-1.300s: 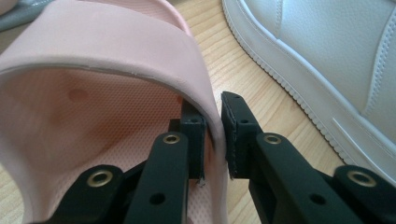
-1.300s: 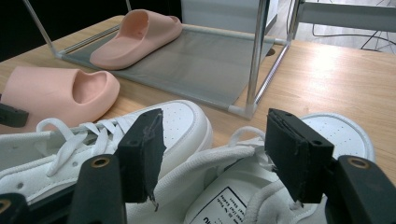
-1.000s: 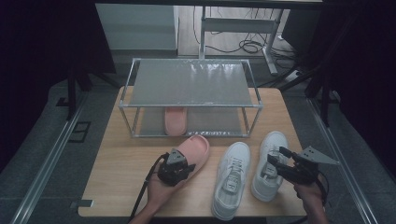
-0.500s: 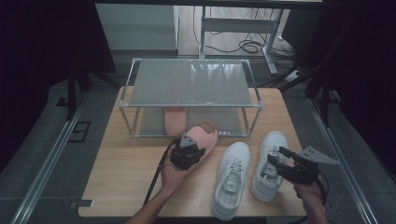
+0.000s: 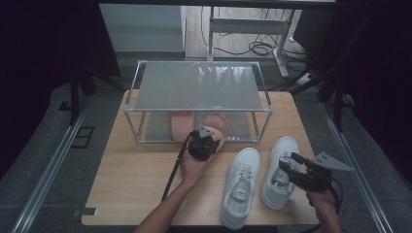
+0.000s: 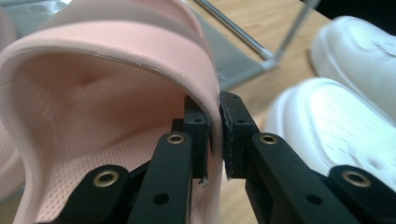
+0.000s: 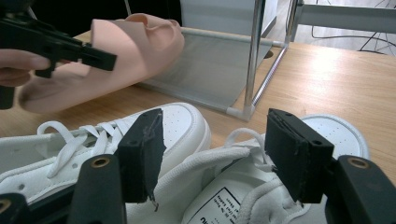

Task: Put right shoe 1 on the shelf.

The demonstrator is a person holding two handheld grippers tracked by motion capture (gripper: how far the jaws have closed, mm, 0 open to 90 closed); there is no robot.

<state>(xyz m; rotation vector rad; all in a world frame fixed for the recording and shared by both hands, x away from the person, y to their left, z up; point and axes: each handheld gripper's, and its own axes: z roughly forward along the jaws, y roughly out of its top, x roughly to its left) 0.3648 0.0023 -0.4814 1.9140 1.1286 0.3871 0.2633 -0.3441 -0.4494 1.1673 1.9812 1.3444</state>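
My left gripper (image 5: pixel 209 133) is shut on the side wall of a pink slipper (image 5: pixel 217 122), whose toe reaches in over the rack's lower shelf (image 5: pixel 155 127). In the left gripper view the pads (image 6: pixel 232 135) pinch the slipper's strap edge (image 6: pixel 116 70). A second pink slipper (image 5: pixel 180 124) lies on that shelf to its left. Two white sneakers (image 5: pixel 240 179) (image 5: pixel 283 160) stand side by side on the table. My right gripper (image 5: pixel 287 166) hovers open over the right sneaker (image 7: pixel 224 186), its jaws wide apart on either side of the laces.
The metal-framed shoe rack (image 5: pixel 199 85) has a grey upper shelf and stands at the far middle of the wooden table (image 5: pixel 126 179). Its front right post (image 7: pixel 254 56) is close to the sneakers. Cables lie on the floor beyond.
My left gripper has carried the pink slipper away from me and to the right, from the table's front left to the rack's lower shelf opening. The right gripper has stayed still.
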